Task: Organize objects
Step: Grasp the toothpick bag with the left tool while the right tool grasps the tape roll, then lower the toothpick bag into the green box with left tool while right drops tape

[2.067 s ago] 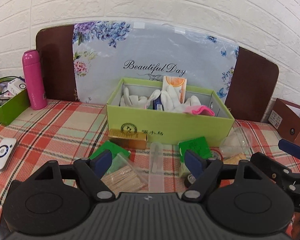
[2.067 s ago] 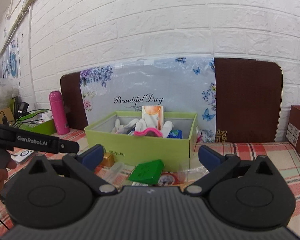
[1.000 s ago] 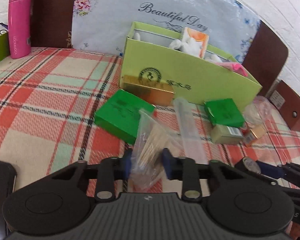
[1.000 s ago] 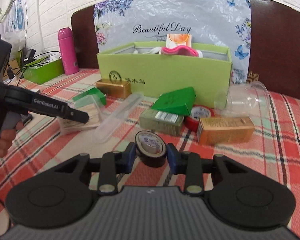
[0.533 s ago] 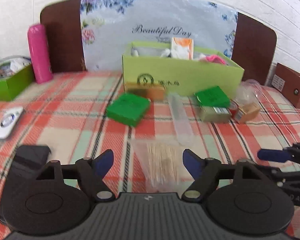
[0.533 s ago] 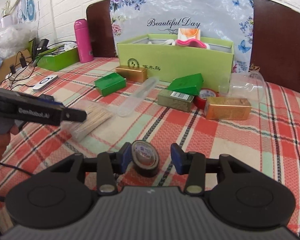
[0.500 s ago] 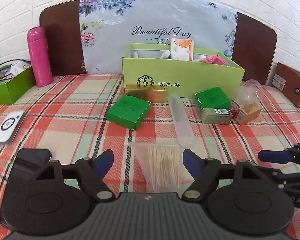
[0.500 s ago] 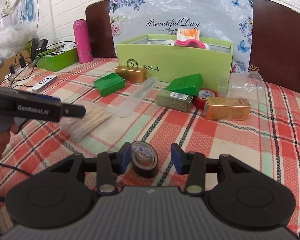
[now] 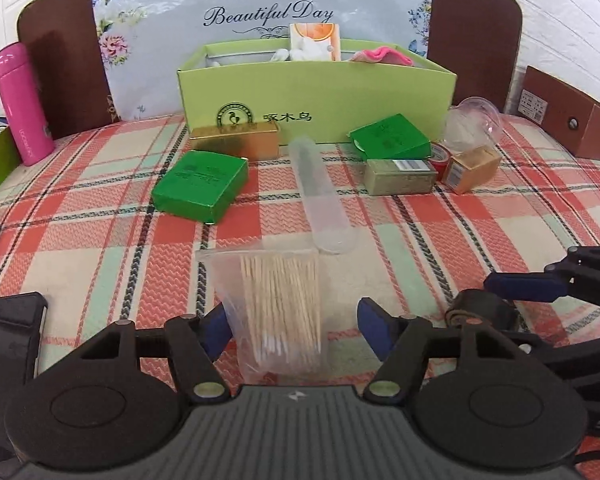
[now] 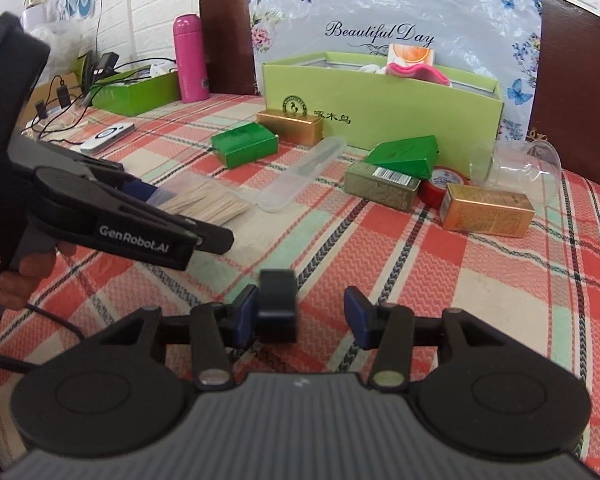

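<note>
Little of the sorting is judged done. In the green box point(image 9: 320, 96) at 12 o'clock only a carton, white items and a pink cloth are seen; the rest lies loose on the checked desk point(image 9: 80, 240). Two green packs point(image 9: 200, 186), a gold box point(image 9: 236, 140), a clear tube point(image 9: 320, 196), an olive box point(image 9: 400, 176), an orange box point(image 9: 472, 168), a red tin and a tipped cup point(image 9: 476, 124) are left in front of it.

The swab bag point(image 9: 280, 312) lies flat at 6 o'clock, between the spread fingers of the left gripper point(image 9: 292, 330); neither pad is pressed on it. The tape roll point(image 10: 278, 306) stands on edge between the fingers of the right gripper point(image 10: 300, 316), against the left pad, clear of the right one, so it is not pinched.

A second ago the bag was pinched upright and the roll was clamped nearer the boxes. Both have since been brought toward the near edge and released. The left jaws have just been closing slightly after springing wide; the right jaws have been opening.
</note>
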Available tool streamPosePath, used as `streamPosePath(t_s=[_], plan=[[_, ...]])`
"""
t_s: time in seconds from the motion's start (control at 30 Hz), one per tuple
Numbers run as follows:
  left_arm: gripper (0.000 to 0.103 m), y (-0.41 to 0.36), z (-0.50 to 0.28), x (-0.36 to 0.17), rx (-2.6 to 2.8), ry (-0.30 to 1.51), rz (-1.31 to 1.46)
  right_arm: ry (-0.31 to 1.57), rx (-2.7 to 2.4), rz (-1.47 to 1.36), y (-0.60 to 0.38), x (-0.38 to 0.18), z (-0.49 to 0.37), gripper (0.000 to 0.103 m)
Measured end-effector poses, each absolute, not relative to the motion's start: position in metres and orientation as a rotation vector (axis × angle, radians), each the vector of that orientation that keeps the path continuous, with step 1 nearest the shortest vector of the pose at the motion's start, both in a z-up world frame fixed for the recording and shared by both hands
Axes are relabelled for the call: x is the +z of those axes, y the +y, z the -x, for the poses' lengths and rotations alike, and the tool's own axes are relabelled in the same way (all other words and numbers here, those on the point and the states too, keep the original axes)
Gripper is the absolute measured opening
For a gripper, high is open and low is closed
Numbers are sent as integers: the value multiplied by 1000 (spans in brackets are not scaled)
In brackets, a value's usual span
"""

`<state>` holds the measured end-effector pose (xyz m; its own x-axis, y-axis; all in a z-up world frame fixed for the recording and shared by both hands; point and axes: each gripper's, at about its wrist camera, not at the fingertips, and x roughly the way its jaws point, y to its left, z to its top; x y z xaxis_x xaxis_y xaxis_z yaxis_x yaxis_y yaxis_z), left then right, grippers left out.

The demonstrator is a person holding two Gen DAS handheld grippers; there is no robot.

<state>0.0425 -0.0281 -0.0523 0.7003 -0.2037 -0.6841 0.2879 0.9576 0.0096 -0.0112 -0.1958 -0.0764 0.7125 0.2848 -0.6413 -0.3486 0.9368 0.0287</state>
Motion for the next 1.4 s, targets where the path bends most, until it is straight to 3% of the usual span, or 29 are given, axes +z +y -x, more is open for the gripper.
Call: streamPosePath(t_s=[0.13,0.2,0.27,0.37,0.87,1.33,1.37,1.4], plan=[[65,-23,-46,-53,-267,750,-102,692,359,94,-195,-76,11,44],[35,-20,-47,-52,-299,754,-60,698,373,99,-194,-76,10,28],[25,-19,-49,-49,-312,759,-44,705,382,98,-194,-78,9,18],[20,-20,-51,-43,-340,759,-23,718,392,64,-198,-74,5,18],[19,-34,-125,68,-379,475,71,400,225,30,-242,20,-68,18],[19,-47,-241,58,-301,527,71,362,156,-72,-252,16,-178,18],[23,-47,-245,53,-290,531,59,362,156,-63,-248,13,-185,18],[40,-47,-248,47,-283,542,48,366,152,-48,-244,8,-191,25]])
